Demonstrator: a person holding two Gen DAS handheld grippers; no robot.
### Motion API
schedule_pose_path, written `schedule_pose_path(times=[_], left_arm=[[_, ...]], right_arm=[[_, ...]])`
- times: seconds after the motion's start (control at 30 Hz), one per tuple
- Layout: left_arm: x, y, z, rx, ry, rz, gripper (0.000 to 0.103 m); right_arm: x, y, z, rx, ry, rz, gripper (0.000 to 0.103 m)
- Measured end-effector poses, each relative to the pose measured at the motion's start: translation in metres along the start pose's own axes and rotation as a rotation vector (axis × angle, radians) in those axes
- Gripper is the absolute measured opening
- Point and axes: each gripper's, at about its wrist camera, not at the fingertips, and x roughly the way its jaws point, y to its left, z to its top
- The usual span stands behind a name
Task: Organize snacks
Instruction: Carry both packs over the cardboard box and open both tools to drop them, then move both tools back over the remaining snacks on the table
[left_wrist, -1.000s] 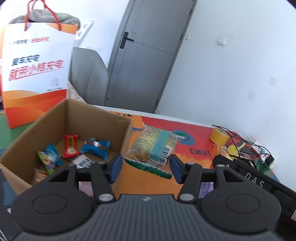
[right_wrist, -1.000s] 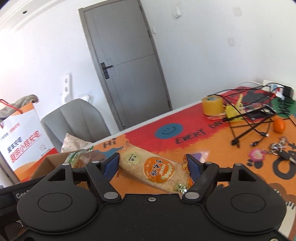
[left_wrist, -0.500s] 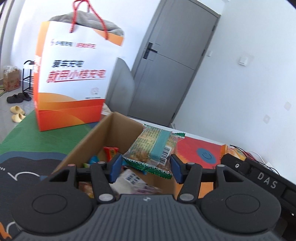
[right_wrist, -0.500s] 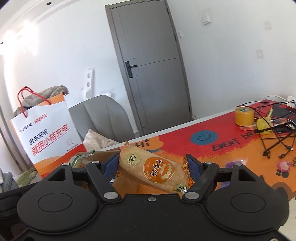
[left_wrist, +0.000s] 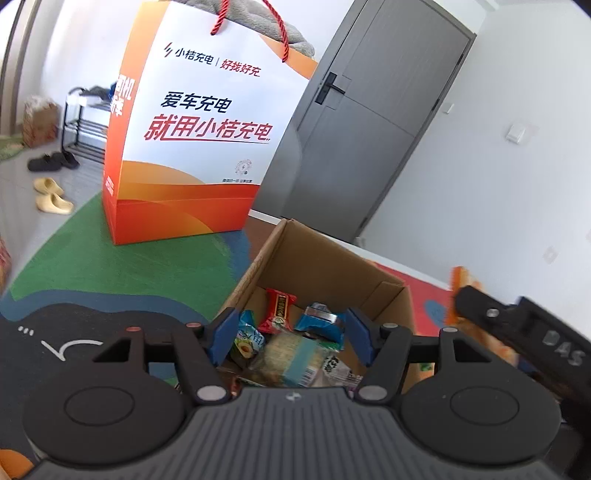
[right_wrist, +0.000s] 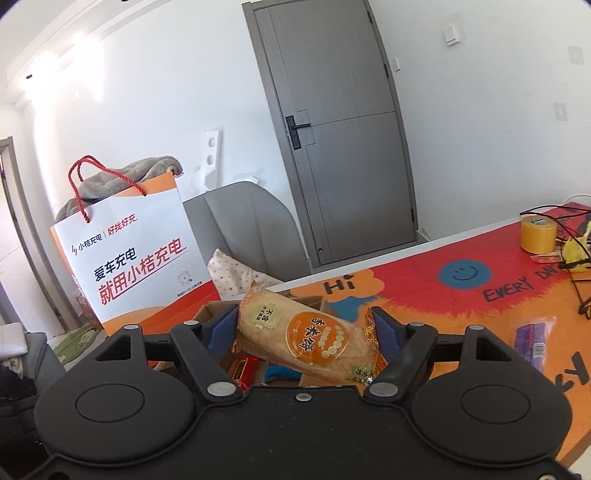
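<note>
White walls, grey door (right_wrist: 343, 147) shut, black handle. Grey chair (right_wrist: 243, 229) by the table (right_wrist: 424, 295) with its orange-red mat. Shoe rack (left_wrist: 83, 125) and slippers (left_wrist: 51, 195) on grey floor. Bright daylight.

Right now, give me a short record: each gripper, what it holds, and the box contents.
left gripper: over the brown cardboard box, jaws opening, green-and-teal snack packet dropping free between them
right gripper: shut on the orange-labelled rice cracker packet
box contents: red wrapped candy, blue wrapped snack, others
</note>
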Motion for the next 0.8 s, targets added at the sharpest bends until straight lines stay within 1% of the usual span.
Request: schedule_pose_path(times=[0.1, 0.2, 0.27, 0.4, 0.43, 0.5, 0.53, 0.6, 0.7, 0.8], left_arm=[[-0.008, 0.002, 0.004, -0.006, -0.012, -0.007, 0.063], [-0.016, 0.003, 0.008, 0.000, -0.038, 0.020, 0.069], [-0.019, 0.006, 0.011, -0.003, -0.053, 0.027, 0.069], [-0.021, 0.016, 0.016, -0.016, -0.058, 0.053, 0.070], [-0.021, 0.019, 0.017, -0.020, -0.059, 0.061, 0.070], [-0.021, 0.024, 0.018, -0.028, -0.057, 0.074, 0.070], [-0.021, 0.025, 0.019, -0.030, -0.057, 0.079, 0.070], [-0.022, 0.027, 0.020, -0.031, -0.061, 0.087, 0.075], [-0.020, 0.027, 0.019, -0.029, -0.066, 0.104, 0.079], [-0.018, 0.022, 0.017, -0.026, -0.058, 0.101, 0.083]], right_arm=[[0.006, 0.005, 0.002, 0.001, 0.003, 0.012, 0.075], [0.012, 0.008, 0.004, 0.005, 0.009, 0.020, 0.075], [0.017, 0.011, 0.006, 0.005, 0.014, 0.025, 0.075], [0.027, 0.018, 0.008, 0.012, 0.022, 0.044, 0.075], [0.029, 0.019, 0.008, 0.021, 0.019, 0.056, 0.077], [0.034, 0.021, 0.009, 0.038, 0.016, 0.074, 0.084], [0.035, 0.022, 0.008, 0.039, 0.019, 0.070, 0.085], [0.036, 0.022, 0.006, 0.037, 0.023, 0.061, 0.086], [0.035, 0.017, 0.003, 0.054, 0.036, 0.047, 0.089], [0.030, 0.009, 0.000, 0.067, 0.041, 0.033, 0.090]])
